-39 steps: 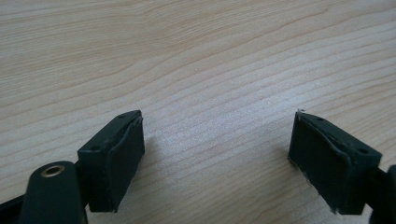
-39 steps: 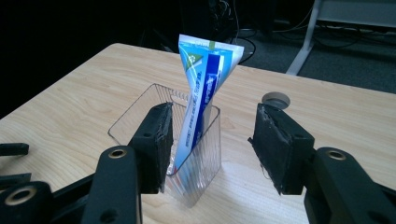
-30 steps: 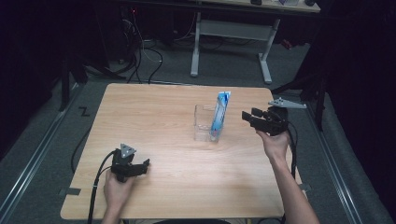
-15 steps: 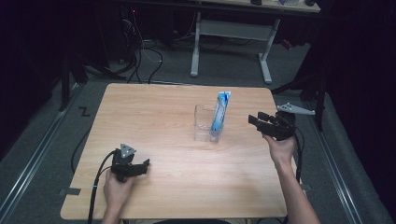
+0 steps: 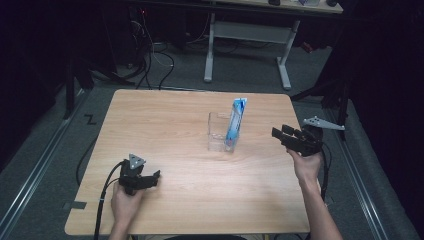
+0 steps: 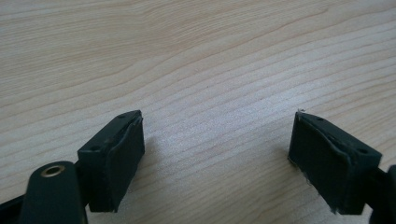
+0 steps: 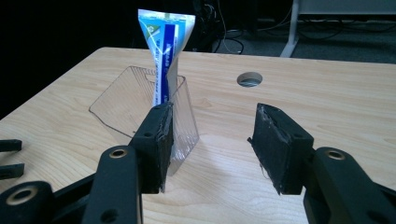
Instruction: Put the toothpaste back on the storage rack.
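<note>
At the near edge of the light wooden table [image 5: 175, 130], in the high view, the person's left hand [image 5: 124, 204] holds the left gripper [image 5: 142, 179], a black two-jaw tool with a grey three-cornered plate on top and a black cable trailing back off the table's near edge. It sits low over the near-left part of the tabletop. In the left gripper view its jaws stand spread wide with only bare wood grain between the two black pads [image 6: 122, 156], gripping nothing.

Farther in and toward the right edge, the right hand [image 5: 306, 167] holds the right gripper [image 5: 280, 134], the same black tool, with its jaws aimed leftward across the table. In the right gripper view the jaws are spread apart and hold nothing; bare table shows between them.

Just beyond that gripper, near the middle of the table, stands a clear plastic rectangular container [image 5: 220, 131], open at the top. In it leans a white and blue toothpaste tube [image 5: 235, 122], nearly upright, its flat crimped end sticking out above the rim, resting against the container's right-hand wall. In the right gripper view the container [image 7: 140, 105] lies partly behind the left jaw, apart from it, with the tube [image 7: 164, 56] rising above

Beyond the table's far edge, a white-legged desk frame [image 5: 245, 35] stands on the grey floor among dark cables [image 5: 150, 45]
</note>
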The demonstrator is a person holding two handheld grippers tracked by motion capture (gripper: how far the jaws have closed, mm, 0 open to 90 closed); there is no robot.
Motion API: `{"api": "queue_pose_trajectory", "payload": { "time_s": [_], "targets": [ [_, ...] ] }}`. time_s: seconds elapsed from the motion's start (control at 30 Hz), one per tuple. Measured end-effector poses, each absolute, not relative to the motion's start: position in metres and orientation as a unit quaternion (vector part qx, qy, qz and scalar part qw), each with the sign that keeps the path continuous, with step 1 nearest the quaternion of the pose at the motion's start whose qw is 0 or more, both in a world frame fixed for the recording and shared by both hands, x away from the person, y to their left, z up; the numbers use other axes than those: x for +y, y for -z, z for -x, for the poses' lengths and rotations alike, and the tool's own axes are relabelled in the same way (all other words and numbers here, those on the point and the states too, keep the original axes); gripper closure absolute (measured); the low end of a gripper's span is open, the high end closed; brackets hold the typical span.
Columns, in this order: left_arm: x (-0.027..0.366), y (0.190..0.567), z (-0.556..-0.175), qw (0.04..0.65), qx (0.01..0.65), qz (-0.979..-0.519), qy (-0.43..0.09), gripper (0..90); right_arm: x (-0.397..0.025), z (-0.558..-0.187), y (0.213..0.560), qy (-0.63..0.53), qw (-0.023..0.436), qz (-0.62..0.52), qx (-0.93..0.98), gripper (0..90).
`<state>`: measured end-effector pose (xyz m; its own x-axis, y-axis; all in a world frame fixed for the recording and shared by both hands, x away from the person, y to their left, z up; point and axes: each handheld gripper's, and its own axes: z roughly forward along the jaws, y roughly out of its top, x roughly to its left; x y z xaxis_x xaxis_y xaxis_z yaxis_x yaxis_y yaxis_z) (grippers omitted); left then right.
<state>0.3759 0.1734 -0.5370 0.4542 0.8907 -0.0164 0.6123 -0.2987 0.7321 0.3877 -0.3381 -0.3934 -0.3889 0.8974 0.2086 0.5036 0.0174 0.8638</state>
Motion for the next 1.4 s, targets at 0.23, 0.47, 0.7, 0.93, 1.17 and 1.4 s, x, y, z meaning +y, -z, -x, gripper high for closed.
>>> {"api": "queue_pose_trajectory", "payload": {
  "time_s": [0.23,0.47,0.7,0.93,1.17,1.4],
  "targets": [
    [0.173,0.537,-0.376,0.344,0.482,-0.78,-0.202,18.7,-0.348,-0.382,0.401,-0.479,0.203,-0.525,0.674,48.1],
    [0.173,0.537,-0.376,0.344,0.482,-0.78,-0.202,18.7,-0.357,-0.377,0.409,-0.477,0.204,-0.533,0.669,48.1],
    [0.173,0.537,-0.376,0.344,0.482,-0.78,-0.202,18.7,-0.362,-0.374,0.419,-0.469,0.202,-0.542,0.668,48.2],
    [0.173,0.537,-0.376,0.344,0.482,-0.78,-0.202,18.7,-0.365,-0.372,0.427,-0.469,0.198,-0.547,0.664,48.4],
    [0.173,0.537,-0.376,0.344,0.482,-0.78,-0.202,18.7,-0.367,-0.37,0.437,-0.466,0.193,-0.555,0.662,48.5],
    [0.173,0.537,-0.376,0.344,0.482,-0.78,-0.202,18.7,-0.367,-0.369,0.445,-0.461,0.188,-0.559,0.663,48.8]
  ]
}}
